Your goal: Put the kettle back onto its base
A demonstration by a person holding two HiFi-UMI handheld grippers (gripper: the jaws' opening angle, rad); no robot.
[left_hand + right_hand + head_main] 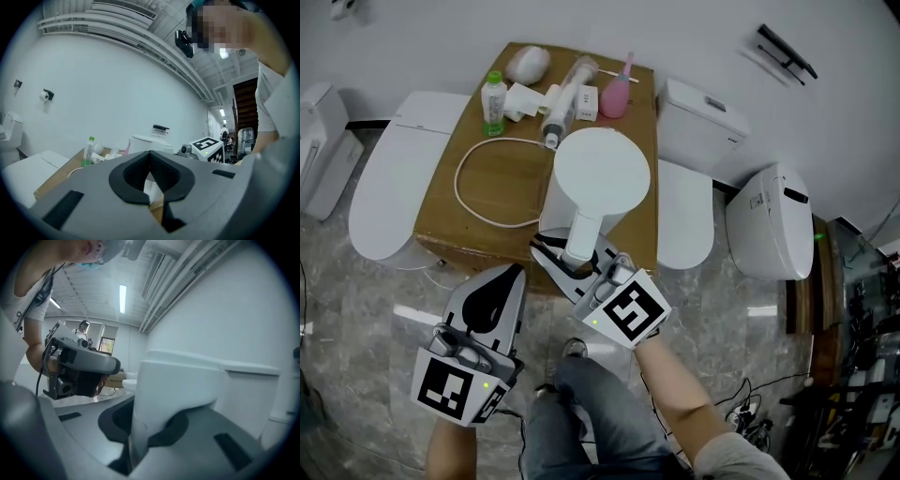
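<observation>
A white kettle [602, 169] with a round lid stands over the near edge of the wooden table [464, 220]. Its handle [584, 230] points toward me. My right gripper [569, 255] is shut on that handle; in the right gripper view the white handle [154, 394] fills the space between the jaws of the gripper [136, 441]. A white cable [478, 202] loops across the table to under the kettle, whose body hides what is beneath it. My left gripper [518, 274] hovers left of the handle, off the table's edge, shut and empty [151, 161].
At the back of the table lie a green-capped bottle [493, 101], a pink bottle [617, 94] and several small white items. White toilets [394, 178] [773, 220] flank the table. My legs and a marble floor [356, 309] are below.
</observation>
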